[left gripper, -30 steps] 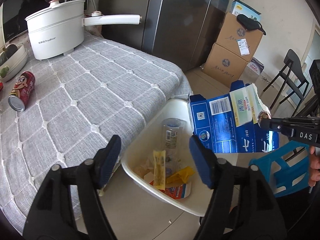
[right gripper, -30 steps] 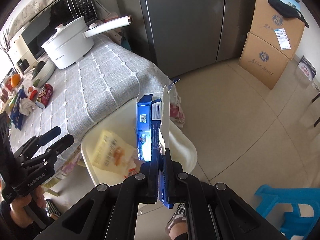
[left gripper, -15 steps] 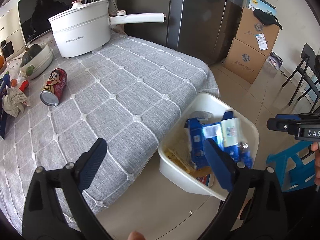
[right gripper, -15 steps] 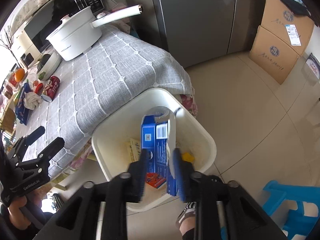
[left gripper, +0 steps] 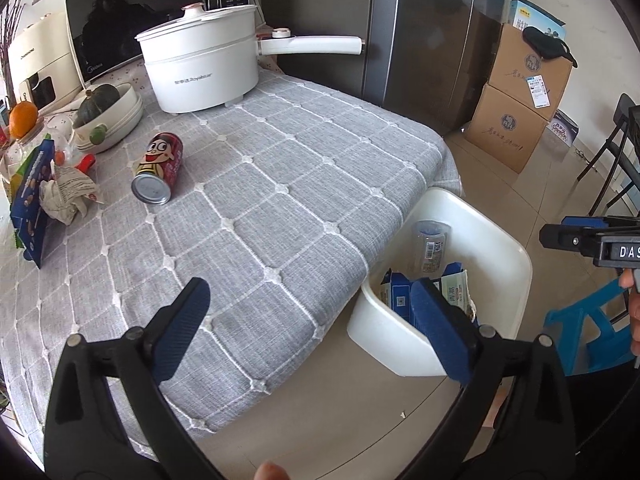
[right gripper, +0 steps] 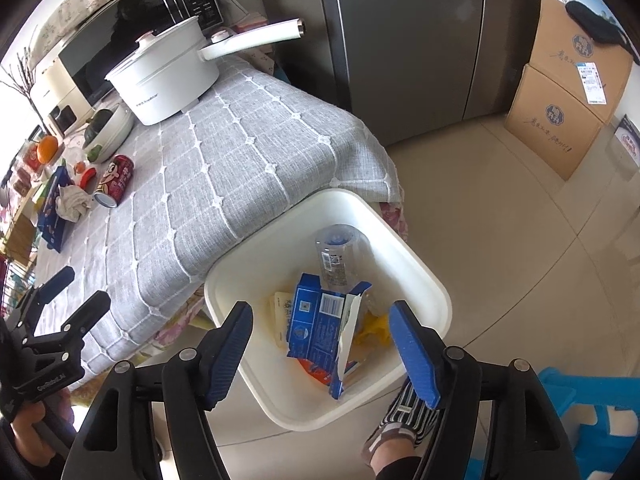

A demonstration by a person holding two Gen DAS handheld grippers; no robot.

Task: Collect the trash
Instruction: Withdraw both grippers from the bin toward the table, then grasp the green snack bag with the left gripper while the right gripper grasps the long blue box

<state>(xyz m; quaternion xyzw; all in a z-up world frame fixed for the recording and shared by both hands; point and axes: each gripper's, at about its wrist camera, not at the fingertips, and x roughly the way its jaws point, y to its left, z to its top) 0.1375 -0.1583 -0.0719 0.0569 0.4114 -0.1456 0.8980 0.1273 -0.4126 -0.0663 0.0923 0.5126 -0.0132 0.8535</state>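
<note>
Trash, a blue carton (right gripper: 320, 328), is seen lying in the white bin (right gripper: 416, 264) just below the spread, empty right tongs (right gripper: 322, 354), while the left tongs (left gripper: 308, 328) are held agape over the worktop (left gripper: 280, 200) edge.

We are reading "Royalstar" on the white pot (left gripper: 200, 62), "DAS" on the right gripper (left gripper: 588, 240), "GenRobot.AI" on the left gripper (right gripper: 60, 312), and "Midea" on the microwave (left gripper: 120, 20).

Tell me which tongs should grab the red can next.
Probably left. The left tongs are open above the table, facing the red can. The right tongs, also open, hang over the bin.
</note>
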